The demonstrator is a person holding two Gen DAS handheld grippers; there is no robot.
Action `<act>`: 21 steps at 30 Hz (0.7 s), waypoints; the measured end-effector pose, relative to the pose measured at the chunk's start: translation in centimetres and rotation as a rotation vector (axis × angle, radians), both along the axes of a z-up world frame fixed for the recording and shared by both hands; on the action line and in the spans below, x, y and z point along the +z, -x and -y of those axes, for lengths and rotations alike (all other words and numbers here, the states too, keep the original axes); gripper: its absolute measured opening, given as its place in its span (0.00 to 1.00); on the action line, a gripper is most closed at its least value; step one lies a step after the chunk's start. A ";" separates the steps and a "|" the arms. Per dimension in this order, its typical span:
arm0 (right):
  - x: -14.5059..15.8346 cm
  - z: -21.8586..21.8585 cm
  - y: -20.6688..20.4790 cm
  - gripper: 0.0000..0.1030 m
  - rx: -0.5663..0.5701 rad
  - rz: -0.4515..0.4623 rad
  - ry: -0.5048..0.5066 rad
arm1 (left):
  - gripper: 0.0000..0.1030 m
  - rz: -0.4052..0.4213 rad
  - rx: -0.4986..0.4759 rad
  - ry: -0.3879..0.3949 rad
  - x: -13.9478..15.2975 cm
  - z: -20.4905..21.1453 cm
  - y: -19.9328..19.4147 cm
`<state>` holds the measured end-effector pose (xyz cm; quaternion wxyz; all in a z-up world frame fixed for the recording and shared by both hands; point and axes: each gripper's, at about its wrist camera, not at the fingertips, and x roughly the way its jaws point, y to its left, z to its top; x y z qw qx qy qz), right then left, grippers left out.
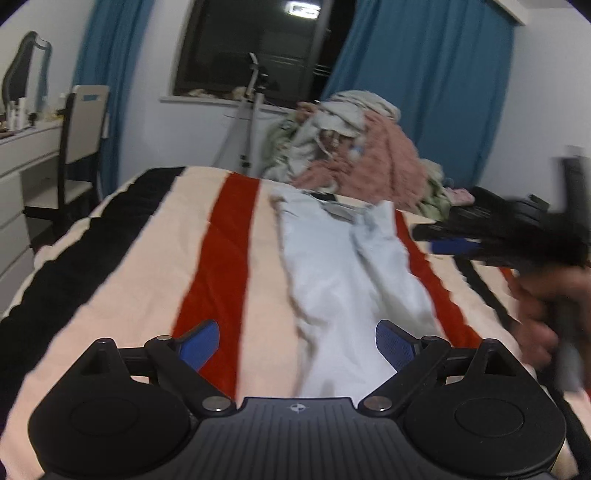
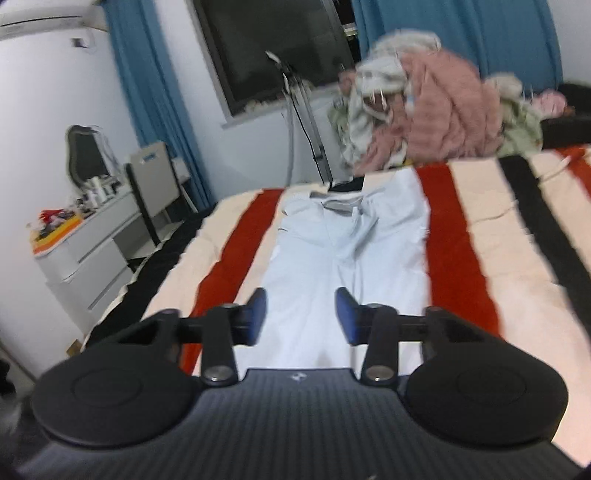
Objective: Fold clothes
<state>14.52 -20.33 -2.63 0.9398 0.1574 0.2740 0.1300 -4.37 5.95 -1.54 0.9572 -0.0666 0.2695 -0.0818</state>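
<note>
Both sets of tongs hover over the bed's near edge with jaws apart and empty: the left tongs [image 1: 297,343] wide, the right tongs [image 2: 301,314] narrower. The pale trousers [image 2: 343,254] lie flat lengthwise along the striped bed [image 2: 491,251], legs toward the near edge and waistband just before the clothes pile [image 2: 436,110] at the far edge

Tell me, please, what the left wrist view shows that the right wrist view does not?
Only the left wrist view shows the right gripper from outside, blurred, and the hand holding it. Only the right wrist view shows the air conditioner high on the wall and the red and orange clutter on the dresser. Both show the pale trousers laid flat on the striped blanket, the clothes pile behind, and open jaws holding nothing.
</note>
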 end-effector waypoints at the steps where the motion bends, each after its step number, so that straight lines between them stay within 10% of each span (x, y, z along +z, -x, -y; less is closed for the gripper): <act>1: -0.8 -0.2 -2.8 0.35 -0.002 -0.033 -0.038 | 0.90 0.003 0.014 -0.003 -0.2 -0.3 -0.5; 4: -3.5 -1.5 -10.0 0.35 -0.027 -0.115 -0.108 | 0.90 0.006 0.086 -0.001 -1.0 -1.3 -2.5; 10: -8.0 -3.8 -17.6 0.23 -0.151 -0.121 0.054 | 0.90 -0.048 0.131 0.048 -2.8 -2.9 -5.4; 21: -8.7 2.7 -14.9 0.17 -0.515 0.029 0.188 | 0.90 -0.083 0.075 0.081 -3.9 -1.6 -6.3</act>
